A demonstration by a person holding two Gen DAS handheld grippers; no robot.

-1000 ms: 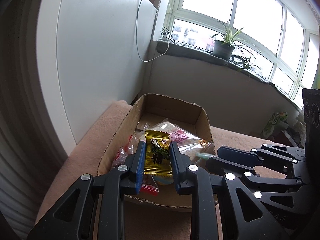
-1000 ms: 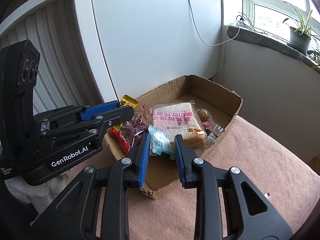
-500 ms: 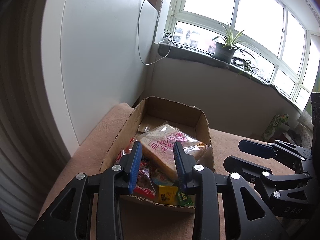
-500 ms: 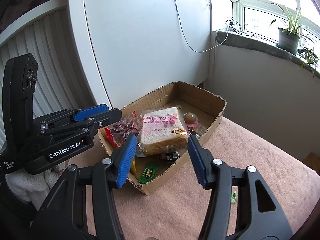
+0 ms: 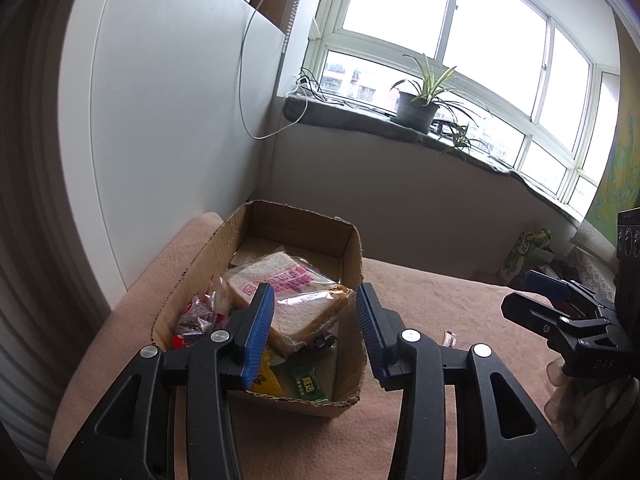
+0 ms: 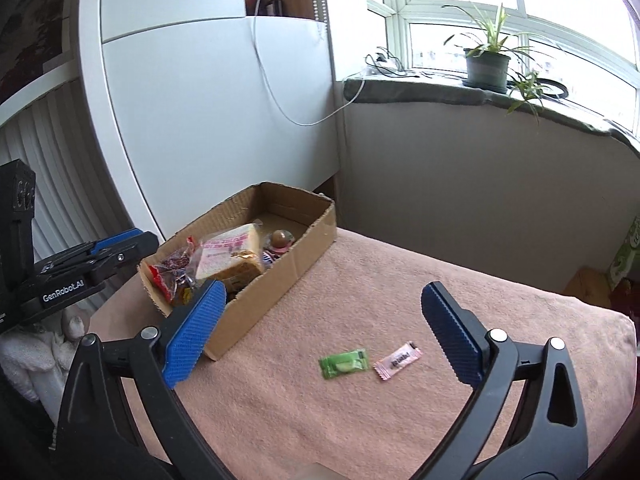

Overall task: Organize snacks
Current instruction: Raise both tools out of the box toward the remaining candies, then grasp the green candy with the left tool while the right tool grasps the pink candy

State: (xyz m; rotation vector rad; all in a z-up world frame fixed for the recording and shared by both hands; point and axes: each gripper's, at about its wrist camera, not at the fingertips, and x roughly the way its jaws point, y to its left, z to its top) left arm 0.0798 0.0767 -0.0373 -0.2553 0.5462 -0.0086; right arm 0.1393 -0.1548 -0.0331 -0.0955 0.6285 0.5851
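A cardboard box (image 5: 352,248) on a pink cloth holds a wrapped bread slice (image 5: 288,292), red candies (image 5: 196,316), a yellow packet (image 5: 266,380) and a green packet (image 5: 306,384). My left gripper (image 5: 316,336) is open and empty, above the box's near end. My right gripper (image 6: 324,336) is wide open and empty over the cloth, right of the box (image 6: 280,276). A green candy (image 6: 344,363) and a pink candy (image 6: 398,361) lie on the cloth between its fingers. The pink candy also shows in the left wrist view (image 5: 449,338).
A white cabinet (image 6: 208,120) stands behind the box, with a white cable (image 6: 288,108) hanging down. A windowsill holds a potted plant (image 6: 488,60). A green carton (image 5: 524,252) stands beyond the cloth's right end. The right gripper shows at right (image 5: 560,312).
Both grippers let go of their snacks into the box, opened and drew back. The right gripper swung right over the cloth, bringing two loose candies into view.
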